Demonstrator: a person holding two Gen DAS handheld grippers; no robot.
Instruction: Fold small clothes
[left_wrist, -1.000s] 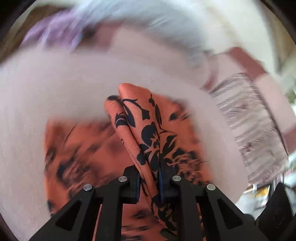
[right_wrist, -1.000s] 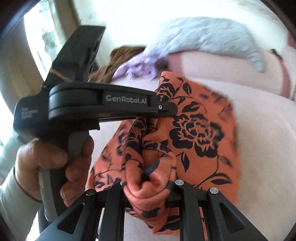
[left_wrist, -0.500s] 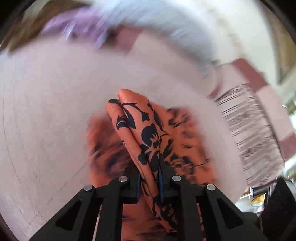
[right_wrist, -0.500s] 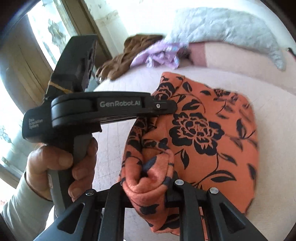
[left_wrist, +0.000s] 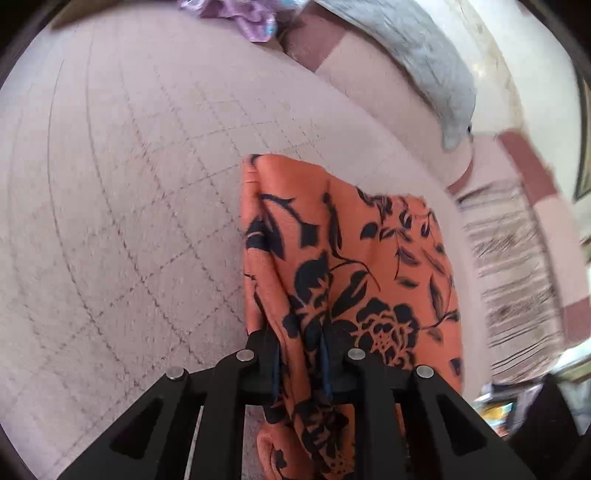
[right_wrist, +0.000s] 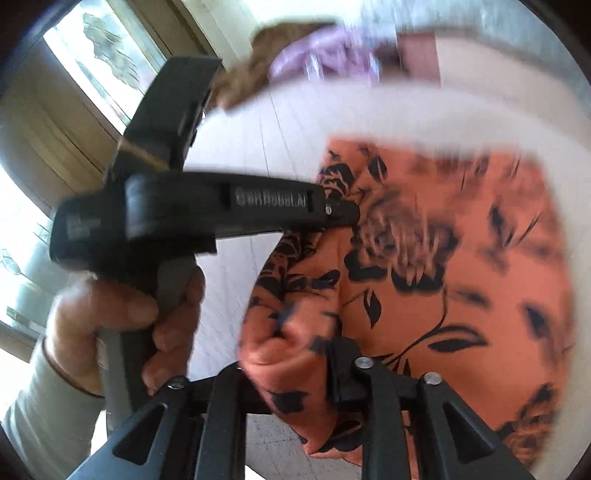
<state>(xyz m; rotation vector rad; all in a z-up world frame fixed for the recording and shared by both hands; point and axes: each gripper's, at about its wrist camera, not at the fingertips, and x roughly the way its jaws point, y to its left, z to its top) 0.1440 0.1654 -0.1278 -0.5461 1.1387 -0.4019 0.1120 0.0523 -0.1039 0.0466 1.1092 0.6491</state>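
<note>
An orange cloth (left_wrist: 354, 273) with a dark flower print lies on a pale quilted bed (left_wrist: 122, 206), one edge gathered up into both grippers. In the left wrist view the left gripper (left_wrist: 300, 363) has a fold of cloth between its fingers (left_wrist: 264, 354); the jaws are opening, yet the blue pads still look pressed against the fabric on both sides. This view alone shows the far side of the bed: a grey pillow (left_wrist: 413, 51), a purple garment (left_wrist: 240, 16) near the top edge and a striped throw (left_wrist: 513, 280) on the right. The right wrist view shows what the other cannot: the left gripper from the side (right_wrist: 332, 216), its tip buried in the cloth, and the hand (right_wrist: 122, 328) in a pale sleeve (right_wrist: 48, 417) round its handle, with a window (right_wrist: 99, 55) behind. Here the right gripper (right_wrist: 291, 369) holds a thick bunch of cloth (right_wrist: 443, 295) between its jaws, which are opening; the right finger (right_wrist: 341, 369) still touches the bunch, and the left one is hidden behind it. A brown garment (right_wrist: 251, 66) lies beside the purple one (right_wrist: 325, 55), both blurred.
</note>
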